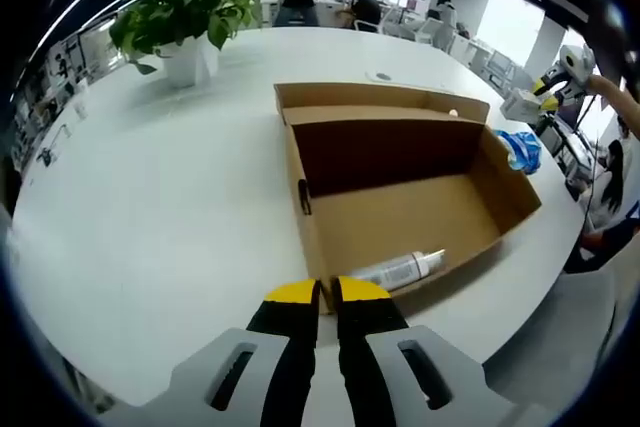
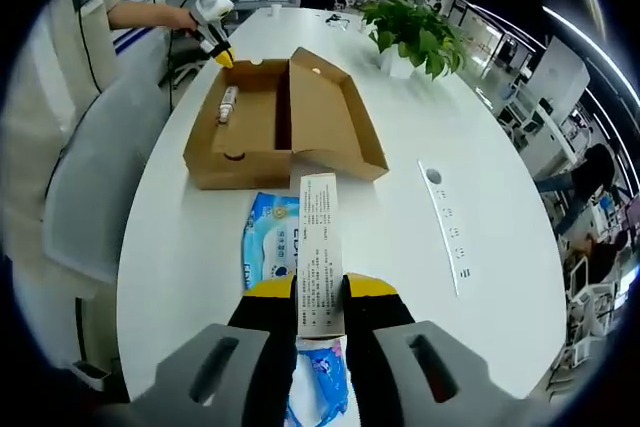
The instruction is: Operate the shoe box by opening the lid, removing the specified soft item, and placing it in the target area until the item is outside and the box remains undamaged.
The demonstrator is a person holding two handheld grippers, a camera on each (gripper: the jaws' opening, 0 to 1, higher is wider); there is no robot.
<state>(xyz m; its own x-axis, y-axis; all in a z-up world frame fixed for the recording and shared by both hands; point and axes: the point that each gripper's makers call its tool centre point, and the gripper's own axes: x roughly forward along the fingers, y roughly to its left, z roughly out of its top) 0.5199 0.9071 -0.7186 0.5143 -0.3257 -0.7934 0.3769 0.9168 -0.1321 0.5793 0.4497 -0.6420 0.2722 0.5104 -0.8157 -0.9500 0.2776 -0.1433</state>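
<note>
Left gripper view: the left gripper (image 1: 327,292), jaws nearly closed on the near wall of the box (image 1: 400,212) at lower centre, pinching the cardboard edge. The box sits open at frame centre with its lid (image 1: 375,99) folded back toward the top; a tube (image 1: 400,269) lies on the floor of the box just beyond the jaws. A plant (image 1: 185,7) stands at upper left on the table (image 1: 150,207).

Right gripper view: the right gripper (image 2: 320,292) at lower centre, jaws clamped on a slim white carton (image 2: 320,252) that points up the frame toward the box (image 2: 280,122). A blue soft pack (image 2: 272,242) lies on the table (image 2: 420,247) just under and left of the carton, outside the box, so the soft item appears already out. The left gripper (image 2: 222,55) shows at upper left, at the far box corner.

Risks, as judged: a hard pinch or pull by the left jaws may crease or tear the box wall; dragging may slide the box toward the table edge; the carton, gripped near one end, may swing and knock the pack
</note>
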